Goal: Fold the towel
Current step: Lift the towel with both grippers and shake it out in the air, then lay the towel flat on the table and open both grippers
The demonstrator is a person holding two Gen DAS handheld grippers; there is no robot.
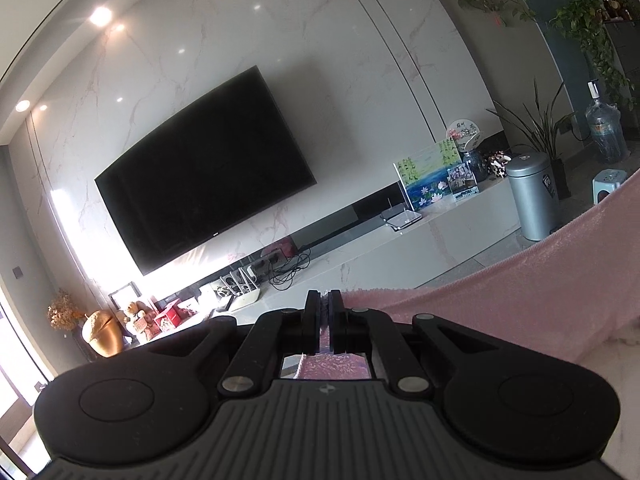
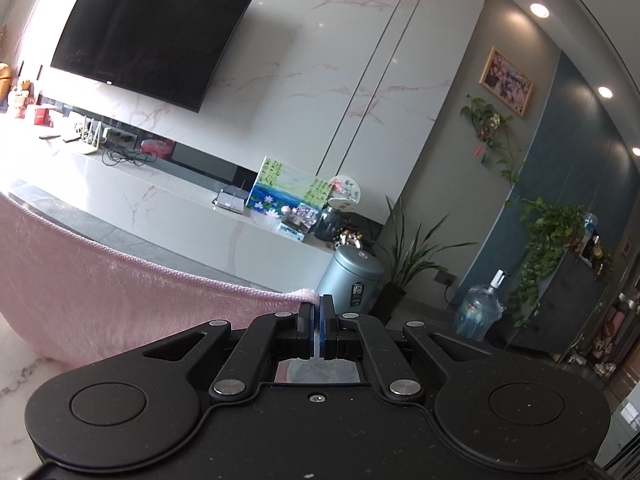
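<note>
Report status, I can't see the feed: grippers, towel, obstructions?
Left gripper and right gripper shut on pink towel. Towel lifted, sagging between them. Nothing in the way.

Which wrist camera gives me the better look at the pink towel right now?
The right wrist view: the pink towel spans its lower left, with the hemmed top edge running to the right hand-held gripper, shut on a corner. The left wrist view shows a smaller stretch at the right, clamped by the left hand-held gripper.

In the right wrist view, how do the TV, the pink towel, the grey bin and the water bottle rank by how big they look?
1. TV and pink towel: similar; the towel is much nearer, so unranked.
2. Grey bin.
3. Water bottle, only slightly smaller-looking than the bin.
</note>
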